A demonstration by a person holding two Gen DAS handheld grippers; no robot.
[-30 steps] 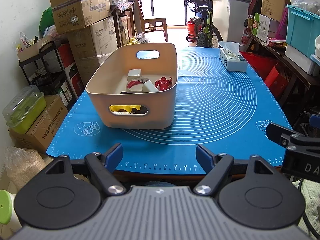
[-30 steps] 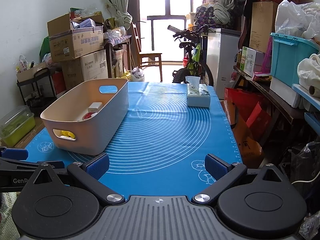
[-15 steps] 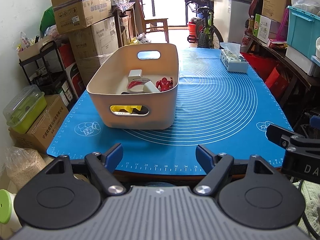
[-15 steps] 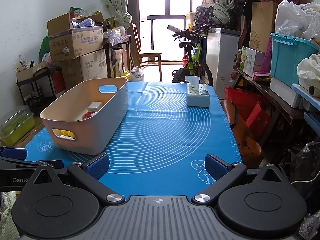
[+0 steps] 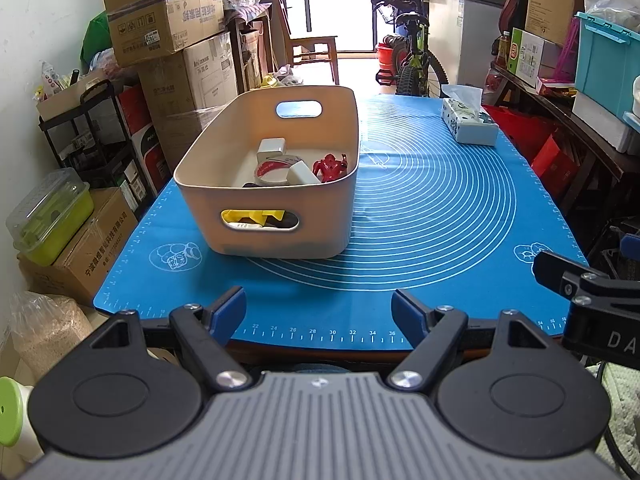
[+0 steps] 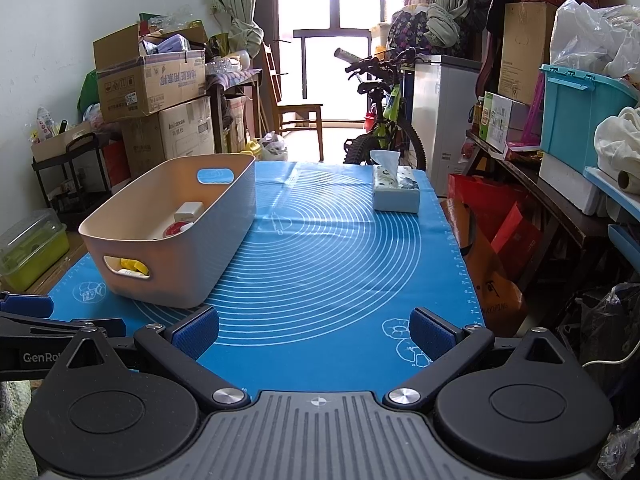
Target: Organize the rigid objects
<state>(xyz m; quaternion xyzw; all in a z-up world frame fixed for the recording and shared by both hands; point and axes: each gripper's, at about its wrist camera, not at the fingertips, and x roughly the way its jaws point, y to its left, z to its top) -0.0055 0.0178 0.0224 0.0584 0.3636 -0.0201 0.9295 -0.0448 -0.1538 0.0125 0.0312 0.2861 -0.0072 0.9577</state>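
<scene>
A beige plastic bin [image 5: 280, 240] stands on the left part of the blue mat [image 5: 432, 208]; it also shows in the right wrist view [image 6: 224, 248]. Inside lie a red toy [image 5: 330, 166], a tape roll [image 5: 274, 170], a white box [image 5: 271, 146] and a yellow item [image 5: 250, 216] seen through the handle hole. My left gripper [image 5: 320, 312] is open and empty, at the mat's near edge, short of the bin. My right gripper [image 6: 314, 332] is open and empty over the near right of the mat [image 6: 340, 240].
A tissue box [image 5: 468, 124] sits at the far right of the mat, also in the right wrist view [image 6: 396, 192]. Cardboard boxes [image 5: 168, 28] and a shelf stand left of the table; a bicycle [image 6: 380, 120] and a turquoise crate [image 6: 580, 112] stand beyond and right.
The left wrist view has shifted very slightly; the bin sits a touch higher in frame. Both grippers stay open and empty.
</scene>
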